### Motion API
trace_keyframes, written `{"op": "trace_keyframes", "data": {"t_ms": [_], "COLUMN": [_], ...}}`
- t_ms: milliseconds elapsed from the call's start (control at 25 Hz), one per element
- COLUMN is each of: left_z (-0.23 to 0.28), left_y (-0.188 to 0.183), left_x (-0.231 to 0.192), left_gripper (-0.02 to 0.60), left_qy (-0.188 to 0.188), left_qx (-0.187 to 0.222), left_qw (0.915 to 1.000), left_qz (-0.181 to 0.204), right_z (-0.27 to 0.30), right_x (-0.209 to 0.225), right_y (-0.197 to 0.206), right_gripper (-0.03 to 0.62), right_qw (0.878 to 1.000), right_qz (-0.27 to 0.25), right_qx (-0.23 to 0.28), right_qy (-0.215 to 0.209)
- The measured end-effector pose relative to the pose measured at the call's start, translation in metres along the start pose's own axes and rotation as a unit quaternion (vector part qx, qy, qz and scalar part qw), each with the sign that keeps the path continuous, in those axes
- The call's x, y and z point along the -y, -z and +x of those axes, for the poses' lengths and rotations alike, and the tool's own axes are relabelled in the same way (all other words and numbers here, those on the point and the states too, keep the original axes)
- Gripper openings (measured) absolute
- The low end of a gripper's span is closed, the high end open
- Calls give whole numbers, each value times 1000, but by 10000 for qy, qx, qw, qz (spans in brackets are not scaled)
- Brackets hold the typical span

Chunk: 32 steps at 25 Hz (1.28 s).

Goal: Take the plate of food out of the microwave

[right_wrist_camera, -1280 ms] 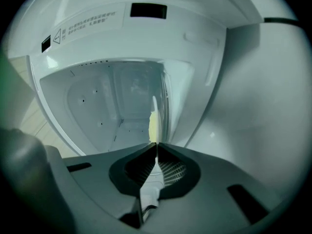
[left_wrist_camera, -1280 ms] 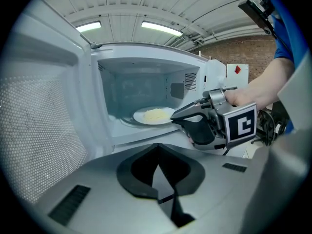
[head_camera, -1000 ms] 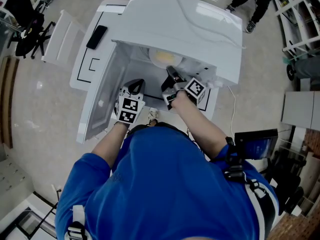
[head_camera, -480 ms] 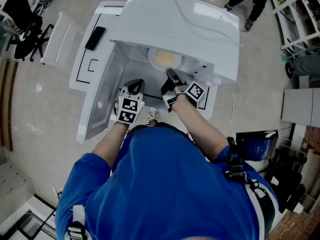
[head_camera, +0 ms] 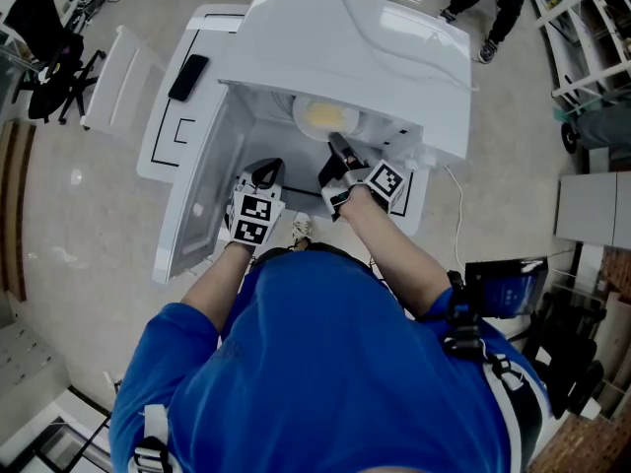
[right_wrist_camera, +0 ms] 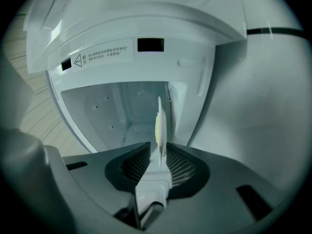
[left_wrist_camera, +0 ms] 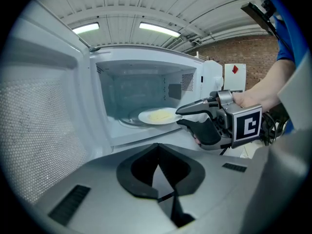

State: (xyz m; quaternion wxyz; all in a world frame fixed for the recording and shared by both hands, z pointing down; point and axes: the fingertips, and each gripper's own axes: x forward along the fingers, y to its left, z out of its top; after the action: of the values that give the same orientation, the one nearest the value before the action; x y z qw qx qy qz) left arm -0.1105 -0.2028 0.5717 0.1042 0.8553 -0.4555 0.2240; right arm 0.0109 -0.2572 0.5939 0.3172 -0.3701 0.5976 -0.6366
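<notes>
White plate (left_wrist_camera: 157, 116) of yellow food sits in the microwave (head_camera: 345, 57); right gripper (right_wrist_camera: 158, 152) jaws, just opening, flank its rim without pressing; left gripper (left_wrist_camera: 157, 147) jaws pressed together.

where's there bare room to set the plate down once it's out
Bare: the white tabletop left of the microwave, between the flat black device and the open door. Crowded: the microwave mouth, where the right gripper, jaws just opened, straddles the plate rim and the shut left gripper hovers.
</notes>
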Motion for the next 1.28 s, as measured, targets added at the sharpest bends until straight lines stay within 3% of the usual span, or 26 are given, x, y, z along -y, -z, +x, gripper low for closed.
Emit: {"op": "trace_keyframes", "data": {"t_ms": [120, 440, 520, 600, 800, 1280], "left_z": [0, -3, -3, -4, -4, -8], "left_y": [0, 0, 1, -1, -2, -3], "left_x": [-1, -3, -6, -7, -8, -5], "left_gripper": [9, 9, 9, 9, 9, 9], "left_qy": [12, 17, 3, -7, -11, -7], "left_qx": [-11, -30, -26, -14, -2, 80], "left_qw": [10000, 10000, 10000, 10000, 10000, 9999], "left_qz": [1, 7, 7, -1, -10, -134], "right_z": [4, 10, 11, 10, 8, -11], "right_x": [5, 7, 7, 7, 8, 16], "right_y": [-2, -7, -8, -10, -11, -5], "right_gripper": [114, 115, 104, 54, 28, 15], "right_qw": [10000, 9997, 9997, 9996, 9996, 9997], "right_qz": [-51, -56, -93, -135, -107, -41], "right_qx": [-31, 17, 23, 57, 55, -38], "right_qy": [35, 219, 245, 247, 266, 232]}}
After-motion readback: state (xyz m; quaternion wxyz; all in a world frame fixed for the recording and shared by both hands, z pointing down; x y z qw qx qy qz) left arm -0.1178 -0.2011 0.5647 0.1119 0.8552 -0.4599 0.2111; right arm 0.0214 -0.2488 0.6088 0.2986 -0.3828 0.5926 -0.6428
